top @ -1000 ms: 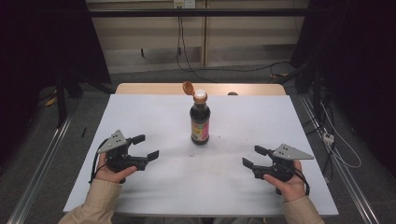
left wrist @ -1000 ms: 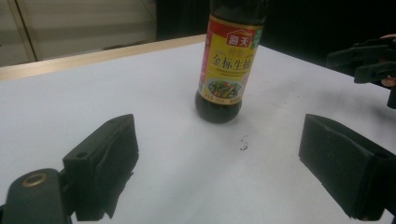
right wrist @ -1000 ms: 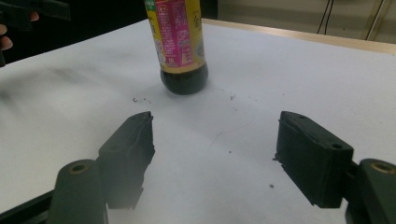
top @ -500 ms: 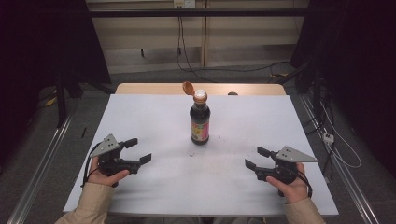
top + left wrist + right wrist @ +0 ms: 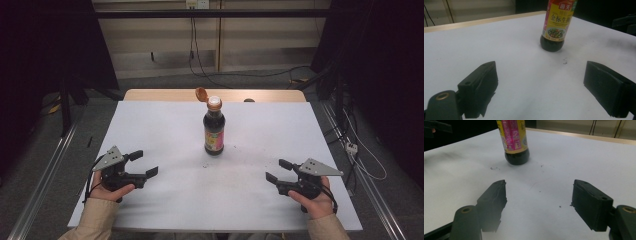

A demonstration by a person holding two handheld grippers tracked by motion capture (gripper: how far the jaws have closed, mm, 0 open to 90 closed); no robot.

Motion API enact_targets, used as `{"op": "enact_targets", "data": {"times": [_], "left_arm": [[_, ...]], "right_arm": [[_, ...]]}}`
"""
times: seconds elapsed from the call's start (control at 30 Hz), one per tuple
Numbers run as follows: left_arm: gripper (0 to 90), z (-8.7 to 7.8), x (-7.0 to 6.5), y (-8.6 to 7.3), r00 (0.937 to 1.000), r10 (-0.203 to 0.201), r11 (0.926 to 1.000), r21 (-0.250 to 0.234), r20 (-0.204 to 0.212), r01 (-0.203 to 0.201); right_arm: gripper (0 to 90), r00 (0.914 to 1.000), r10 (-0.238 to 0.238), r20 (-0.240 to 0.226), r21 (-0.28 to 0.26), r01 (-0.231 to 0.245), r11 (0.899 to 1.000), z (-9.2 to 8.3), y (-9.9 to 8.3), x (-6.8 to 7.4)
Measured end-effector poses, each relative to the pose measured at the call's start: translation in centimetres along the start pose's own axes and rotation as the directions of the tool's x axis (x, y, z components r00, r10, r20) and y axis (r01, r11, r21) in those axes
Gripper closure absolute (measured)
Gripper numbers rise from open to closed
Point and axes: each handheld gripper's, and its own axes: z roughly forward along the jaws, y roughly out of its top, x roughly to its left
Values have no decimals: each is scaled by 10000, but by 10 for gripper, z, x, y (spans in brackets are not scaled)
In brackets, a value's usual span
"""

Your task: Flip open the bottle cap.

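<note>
A dark soy-sauce bottle (image 5: 214,131) with a pink and yellow label stands upright in the middle of the white table (image 5: 165,120). Its orange flip cap (image 5: 201,94) hangs open to the left of the white spout. My left gripper (image 5: 144,163) rests at the near left, held in a hand, jaws open and empty, pointing toward the bottle. My right gripper (image 5: 276,170) sits at the near right, also open and empty. In the left gripper view the bottle (image 5: 555,25) stands beyond my open gripper (image 5: 541,82). The right gripper view shows the bottle (image 5: 515,141) ahead of my open gripper (image 5: 539,200).
Small dark specks (image 5: 206,163) lie on the table just in front of the bottle. A wooden strip (image 5: 150,95) edges the far side, with a small dark object (image 5: 248,100) on it. Metal rails (image 5: 45,175) run along both sides, and cables (image 5: 360,160) lie on the floor at right.
My left gripper has shifted slightly to the left and toward the near edge. The right gripper and the bottle have stayed where they were.
</note>
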Motion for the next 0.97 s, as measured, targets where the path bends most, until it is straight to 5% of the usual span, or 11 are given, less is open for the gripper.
{"op": "enact_targets", "data": {"times": [0.97], "left_arm": [[119, -6, 2, -8, 9999, -117, 9998, 186, -55, 118]], "right_arm": [[272, 9999, 16, 143, 139, -18, 9999, -3, -8, -3]]}}
